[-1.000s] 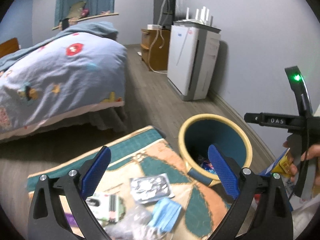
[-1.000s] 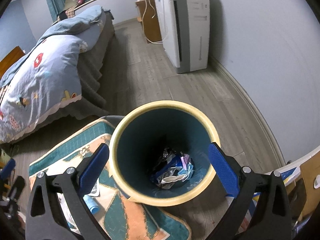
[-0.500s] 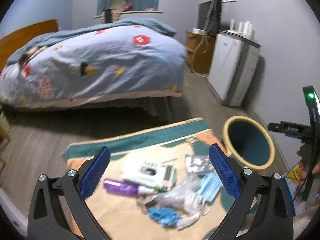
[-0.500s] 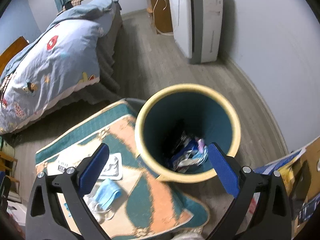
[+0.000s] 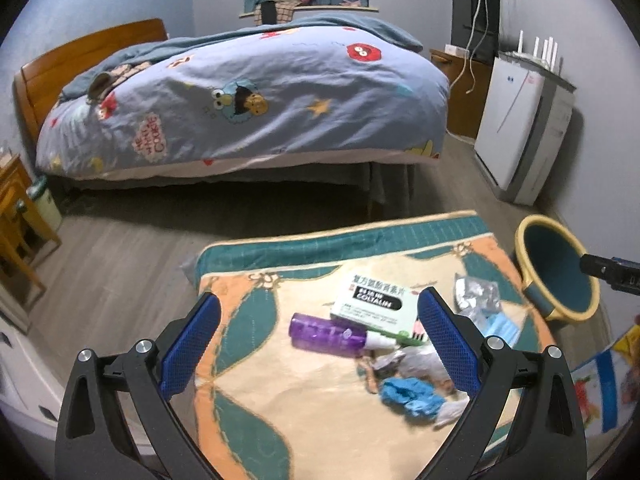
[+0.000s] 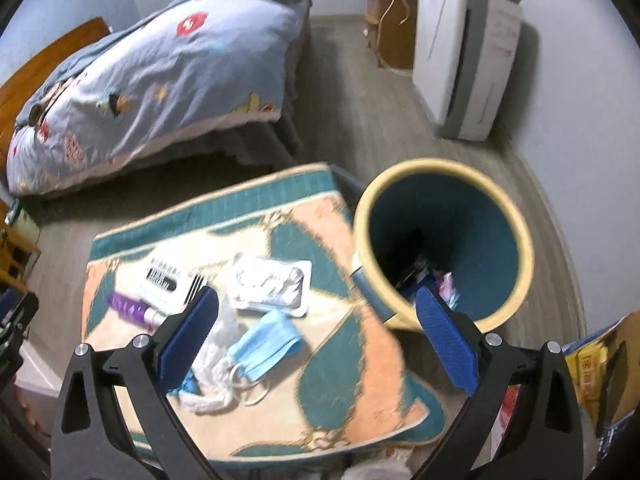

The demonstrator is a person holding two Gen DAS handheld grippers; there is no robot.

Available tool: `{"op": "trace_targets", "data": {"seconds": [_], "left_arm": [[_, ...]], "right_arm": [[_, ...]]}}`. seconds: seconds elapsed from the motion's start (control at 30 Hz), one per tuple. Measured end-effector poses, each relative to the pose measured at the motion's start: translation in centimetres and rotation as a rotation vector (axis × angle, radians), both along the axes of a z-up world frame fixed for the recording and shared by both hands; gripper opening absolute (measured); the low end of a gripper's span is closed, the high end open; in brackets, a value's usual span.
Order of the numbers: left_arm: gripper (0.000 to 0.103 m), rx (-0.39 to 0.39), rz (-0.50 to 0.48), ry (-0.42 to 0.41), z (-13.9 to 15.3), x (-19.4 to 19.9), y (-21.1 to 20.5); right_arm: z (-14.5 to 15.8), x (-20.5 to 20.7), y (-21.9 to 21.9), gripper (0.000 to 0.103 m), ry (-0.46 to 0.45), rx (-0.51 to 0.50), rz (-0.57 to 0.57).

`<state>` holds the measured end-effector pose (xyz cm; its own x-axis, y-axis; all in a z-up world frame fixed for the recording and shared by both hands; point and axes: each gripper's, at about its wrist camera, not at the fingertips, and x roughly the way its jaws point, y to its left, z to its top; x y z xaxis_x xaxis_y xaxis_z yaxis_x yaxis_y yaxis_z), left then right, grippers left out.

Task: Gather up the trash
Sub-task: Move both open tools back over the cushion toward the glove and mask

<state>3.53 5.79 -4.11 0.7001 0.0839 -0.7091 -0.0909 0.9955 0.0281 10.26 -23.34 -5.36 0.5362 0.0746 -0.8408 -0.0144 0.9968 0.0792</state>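
Trash lies on a patterned cloth (image 5: 304,412) (image 6: 344,396): a purple bottle (image 5: 326,335) (image 6: 130,307), a white and green box (image 5: 374,306) (image 6: 170,274), a silver blister pack (image 5: 476,295) (image 6: 274,281), a blue face mask (image 6: 264,344) (image 5: 502,329), crumpled blue material (image 5: 410,396) and clear plastic (image 6: 214,344). A teal bin with a yellow rim (image 5: 558,274) (image 6: 444,240) stands to the right with wrappers inside. My left gripper (image 5: 318,342) hangs open above the bottle and box. My right gripper (image 6: 316,336) is open and empty above the cloth's right part, beside the bin.
A bed with a blue cartoon duvet (image 5: 248,100) (image 6: 160,64) fills the back. A white appliance (image 5: 520,128) (image 6: 464,52) and a wooden cabinet (image 5: 464,92) stand along the right wall. Wooden furniture (image 5: 16,216) is at the left. Printed bags (image 6: 592,376) lie at the right.
My left gripper has swung left from the bin to over the trash on the cloth. My right gripper has drawn back left from above the bin toward the cloth. Both stayed open.
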Motion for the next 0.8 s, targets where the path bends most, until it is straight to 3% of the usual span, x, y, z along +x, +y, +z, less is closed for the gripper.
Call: {"op": "trace_targets", "data": {"seconds": [0.23,0.43,0.8], "left_arm": [[0.098,0.011,-0.072,0.041,-2.3,0.0,-0.7],[0.098,0.053,-0.130,0.094,-4.8,0.4,-1.8],[0.098,0.029,-0.226,0.162,-7.8,0.7,-3.5]], "right_arm": [[-2.7,-0.6,1.2,0.097,0.068,0.106,-0.028],[-5.2,-0.3,2.8,0.097,0.101,0.017,-0.010],[-9.6,1.0,2.6,0.096,0.208,0.008,-0.035]]}}
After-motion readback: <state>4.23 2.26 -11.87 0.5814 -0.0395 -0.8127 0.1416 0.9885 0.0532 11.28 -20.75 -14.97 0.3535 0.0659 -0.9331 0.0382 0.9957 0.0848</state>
